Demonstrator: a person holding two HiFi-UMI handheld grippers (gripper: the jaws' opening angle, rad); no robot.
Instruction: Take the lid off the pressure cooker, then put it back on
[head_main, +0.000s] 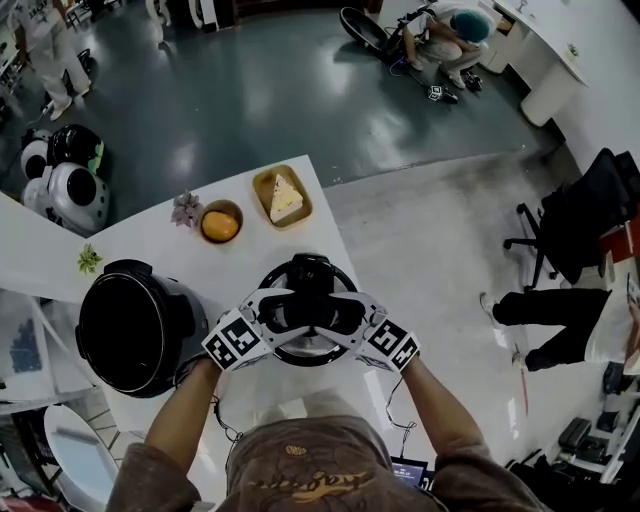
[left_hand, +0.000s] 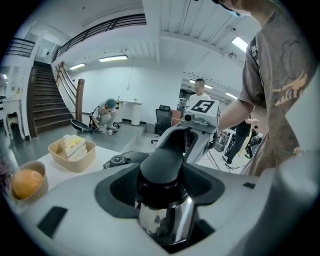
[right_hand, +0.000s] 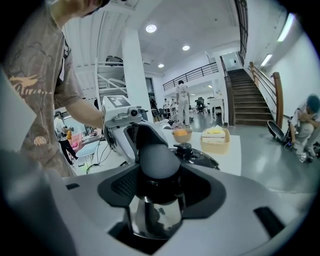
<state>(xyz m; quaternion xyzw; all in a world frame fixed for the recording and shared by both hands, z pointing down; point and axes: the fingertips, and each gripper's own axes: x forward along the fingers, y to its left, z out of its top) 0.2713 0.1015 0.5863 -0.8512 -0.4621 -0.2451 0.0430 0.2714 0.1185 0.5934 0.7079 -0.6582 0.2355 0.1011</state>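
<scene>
Pressure cooker lid (head_main: 312, 276), off the pot, over the near end of the white table (head_main: 260, 250). Whether it rests on the table or is held clear cannot be told. Its black handle (left_hand: 162, 165) is clamped from opposite sides. The left gripper (head_main: 288, 312) and right gripper (head_main: 338, 315) each stand wide, with pads pressed on one handle end above the chrome mount.

The open cooker body (head_main: 134, 272) stands just beside the lid on the left gripper's side, its dark interior exposed. Nothing lies between lid and body.

Farther along the table are a bowl (head_main: 221, 208) holding an orange (head_main: 220, 226), a tray (head_main: 262, 186) with a cake slice (head_main: 286, 198), a small purple flower (head_main: 186, 208) and a green sprig (head_main: 89, 258).

Only the head view shows the cooker body. The gripper views instead show the lid's valve (right_hand: 184, 149), the facing gripper beyond the handle, a staircase (left_hand: 47, 102), and a crouching person (left_hand: 106, 116) on the floor.
</scene>
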